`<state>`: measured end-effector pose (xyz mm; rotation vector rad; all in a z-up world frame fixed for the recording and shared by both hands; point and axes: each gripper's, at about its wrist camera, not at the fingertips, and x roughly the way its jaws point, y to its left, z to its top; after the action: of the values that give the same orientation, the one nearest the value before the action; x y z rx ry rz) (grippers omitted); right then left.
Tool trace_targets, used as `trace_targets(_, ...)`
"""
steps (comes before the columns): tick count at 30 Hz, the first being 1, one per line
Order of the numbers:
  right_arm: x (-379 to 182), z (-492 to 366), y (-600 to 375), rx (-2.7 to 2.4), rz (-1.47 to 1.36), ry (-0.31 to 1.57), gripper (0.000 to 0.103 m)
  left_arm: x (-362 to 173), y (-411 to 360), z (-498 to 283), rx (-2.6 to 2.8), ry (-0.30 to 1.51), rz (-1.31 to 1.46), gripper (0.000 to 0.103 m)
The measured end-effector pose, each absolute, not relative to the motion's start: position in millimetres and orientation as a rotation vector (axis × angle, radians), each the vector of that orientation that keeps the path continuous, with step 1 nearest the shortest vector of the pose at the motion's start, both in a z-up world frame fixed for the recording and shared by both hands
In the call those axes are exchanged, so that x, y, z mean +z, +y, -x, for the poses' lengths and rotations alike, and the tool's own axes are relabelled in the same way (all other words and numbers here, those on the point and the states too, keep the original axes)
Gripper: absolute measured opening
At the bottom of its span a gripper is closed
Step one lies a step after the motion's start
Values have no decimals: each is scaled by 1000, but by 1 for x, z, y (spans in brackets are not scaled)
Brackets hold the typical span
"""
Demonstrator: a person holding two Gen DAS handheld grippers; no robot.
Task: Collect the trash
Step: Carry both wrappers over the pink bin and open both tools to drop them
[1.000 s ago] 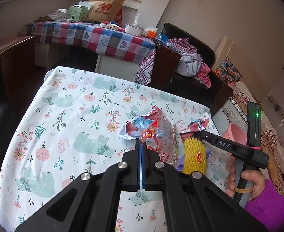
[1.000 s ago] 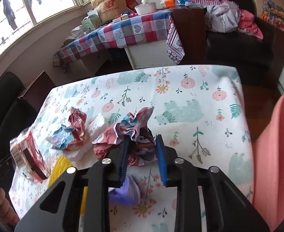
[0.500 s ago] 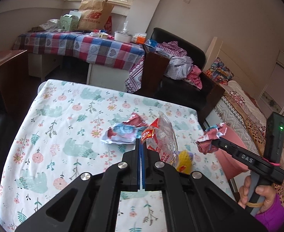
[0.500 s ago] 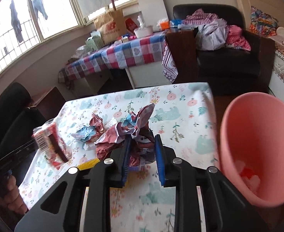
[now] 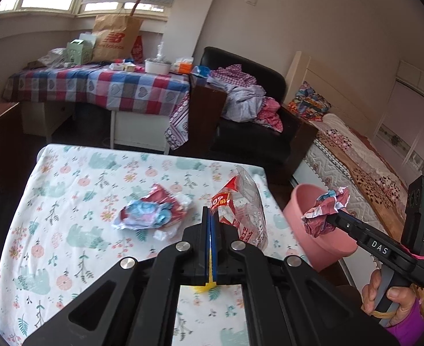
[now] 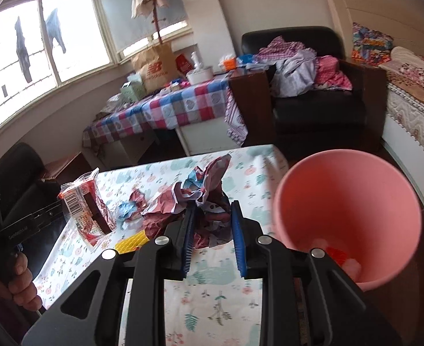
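My left gripper [image 5: 210, 218] is shut on a clear and red plastic wrapper [image 5: 242, 210], held above the floral table [image 5: 67, 201]; the wrapper also shows in the right wrist view [image 6: 82, 204]. My right gripper [image 6: 213, 219] is shut on a crumpled maroon paper wad [image 6: 194, 199], also seen in the left wrist view [image 5: 324, 213], held over the near rim of the pink bin [image 5: 304, 216]. The pink bin [image 6: 347, 199] stands off the table's right side with some trash at its bottom. A crumpled blue and red wrapper [image 5: 151, 213] and a yellow foam net [image 6: 131, 241] lie on the table.
A checked-cloth table [image 5: 102, 86] with a brown paper bag [image 5: 115, 39] stands behind. A black armchair [image 5: 255, 115] piled with clothes is at the back right. A bed [image 5: 370, 173] runs along the right, beside the bin.
Both grippers have lifted away from the table. My right gripper carried the maroon wad rightwards off the table to the pink bin. My left gripper rose with the plastic wrapper.
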<state>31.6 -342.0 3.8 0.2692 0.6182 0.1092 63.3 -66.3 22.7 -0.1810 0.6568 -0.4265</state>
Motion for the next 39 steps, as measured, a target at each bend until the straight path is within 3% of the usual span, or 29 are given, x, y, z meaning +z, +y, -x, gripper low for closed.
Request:
trace_targets(24,-9,29,-465,-205,-342,537,25,41,-246,-66,-681,641,27,0)
trace_targets(39,-38,21,-484,-264,-341,609,25,7,-317,-82,-715,707,-38,0)
